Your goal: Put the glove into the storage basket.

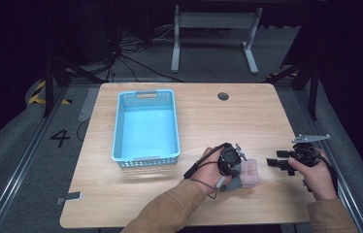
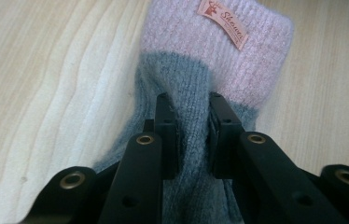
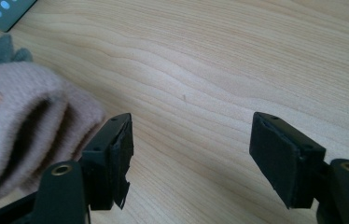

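Observation:
A fuzzy sock (image 1: 251, 171), grey in the foot and pink at the cuff with a small label, lies on the wooden table (image 1: 218, 121) near its front right. My left gripper (image 1: 237, 175) points down on it and is shut on a pinched fold of the grey knit (image 2: 189, 105); the pink cuff (image 2: 219, 51) spreads just beyond the jaws. My right gripper (image 1: 272, 162) rests just right of the sock, jaws wide open over bare wood (image 3: 191, 135). The sock's open pink cuff (image 3: 28, 107) lies next to its left jaw, outside the gap.
A light blue plastic basket (image 1: 120, 126) stands at the table's middle left, with nothing in it; its corner (image 3: 0, 9) shows in the right gripper view. A dark round grommet (image 1: 223, 96) sits near the far edge. A metal desk frame (image 1: 213, 34) stands on the floor beyond.

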`<state>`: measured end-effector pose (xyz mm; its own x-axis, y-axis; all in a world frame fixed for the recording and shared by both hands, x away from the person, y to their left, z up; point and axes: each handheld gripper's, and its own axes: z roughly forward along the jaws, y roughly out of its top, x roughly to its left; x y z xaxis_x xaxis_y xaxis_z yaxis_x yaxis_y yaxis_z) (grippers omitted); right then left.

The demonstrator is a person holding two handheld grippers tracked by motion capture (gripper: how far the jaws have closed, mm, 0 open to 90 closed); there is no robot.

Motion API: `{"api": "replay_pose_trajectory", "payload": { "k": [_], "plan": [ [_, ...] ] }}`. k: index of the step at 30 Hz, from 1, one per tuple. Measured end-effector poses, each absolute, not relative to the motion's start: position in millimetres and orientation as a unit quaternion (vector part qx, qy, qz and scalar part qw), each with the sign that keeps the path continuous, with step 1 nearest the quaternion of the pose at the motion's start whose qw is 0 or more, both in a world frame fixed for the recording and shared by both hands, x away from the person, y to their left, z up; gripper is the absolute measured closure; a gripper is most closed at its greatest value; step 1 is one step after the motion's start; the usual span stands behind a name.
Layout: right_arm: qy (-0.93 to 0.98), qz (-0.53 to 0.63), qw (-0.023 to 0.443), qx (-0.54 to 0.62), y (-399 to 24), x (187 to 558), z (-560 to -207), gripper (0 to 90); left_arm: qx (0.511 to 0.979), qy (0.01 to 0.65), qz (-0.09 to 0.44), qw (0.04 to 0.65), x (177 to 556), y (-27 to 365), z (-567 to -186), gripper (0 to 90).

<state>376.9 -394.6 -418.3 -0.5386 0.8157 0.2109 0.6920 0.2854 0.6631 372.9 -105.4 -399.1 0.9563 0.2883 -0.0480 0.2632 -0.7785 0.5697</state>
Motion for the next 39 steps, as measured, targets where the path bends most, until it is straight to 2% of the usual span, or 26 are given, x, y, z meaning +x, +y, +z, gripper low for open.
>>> {"api": "replay_pose_trajectory", "payload": {
  "k": [16, 39],
  "plan": [
    [0.806, 0.366, 0.084, 0.458, -382, 392, -415, 31.0, 0.928, 0.169, 0.046, 0.328, 380, -66, -360, 77.3],
    [0.821, 0.359, 0.073, 0.438, -360, 412, -418, 30.8, 0.909, 0.223, 0.099, 0.337, 400, 12, -316, 77.4]
  ]
}}
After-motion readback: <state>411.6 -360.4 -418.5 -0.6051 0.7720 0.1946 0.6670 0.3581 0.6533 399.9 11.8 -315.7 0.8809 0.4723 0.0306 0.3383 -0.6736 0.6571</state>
